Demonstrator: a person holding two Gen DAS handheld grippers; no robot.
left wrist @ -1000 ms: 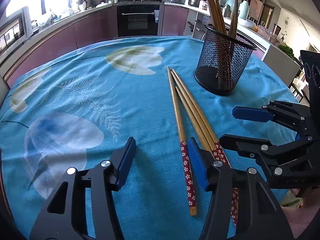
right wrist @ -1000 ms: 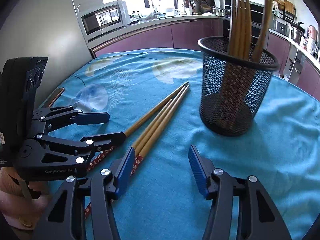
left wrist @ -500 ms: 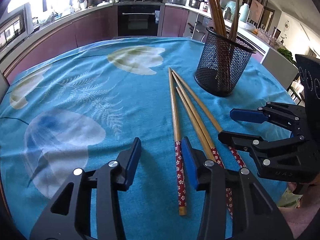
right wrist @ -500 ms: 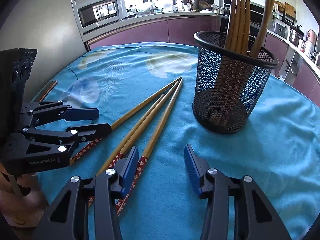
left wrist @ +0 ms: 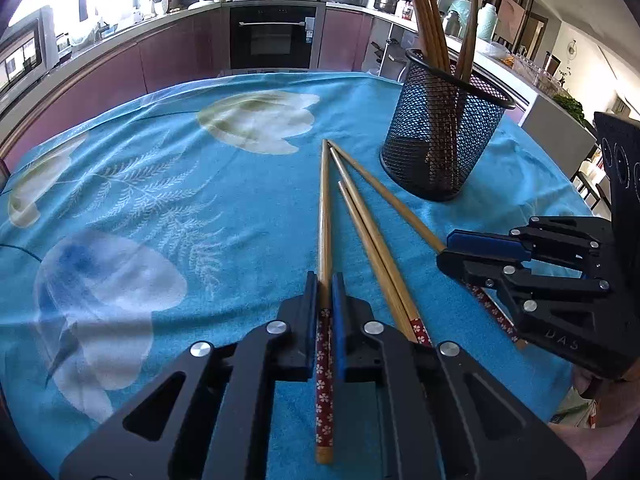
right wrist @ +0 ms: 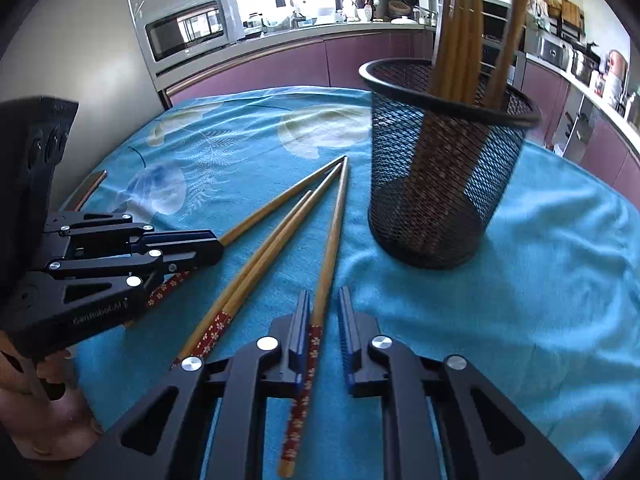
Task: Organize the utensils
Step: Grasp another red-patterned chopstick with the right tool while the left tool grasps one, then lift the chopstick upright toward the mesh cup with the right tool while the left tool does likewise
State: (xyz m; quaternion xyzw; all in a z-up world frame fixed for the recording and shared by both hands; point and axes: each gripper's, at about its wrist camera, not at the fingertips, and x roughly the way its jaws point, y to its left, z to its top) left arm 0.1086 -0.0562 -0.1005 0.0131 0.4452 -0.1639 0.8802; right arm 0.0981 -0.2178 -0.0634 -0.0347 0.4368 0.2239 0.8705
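A round table under a blue floral cloth [left wrist: 168,184] stands in a kitchen with plum cabinets, an oven [left wrist: 272,36] and a microwave [right wrist: 188,28]. Four chopsticks lie beside a black mesh holder [left wrist: 440,140] (more stand inside). The left gripper [left wrist: 325,296] is clamped on the leftmost chopstick [left wrist: 324,216]; the right gripper [right wrist: 324,312] has closed around the rightmost chopstick [right wrist: 332,236], one pad touching it.

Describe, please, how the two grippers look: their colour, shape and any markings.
Both the left gripper and the right gripper are matte black, angular frames with triangular cut-outs and round silver screws. Their fingers carry blue ribbed pads. The left one bears pale lettering on its side, and each carries a black box with round holes. No sleeves show.
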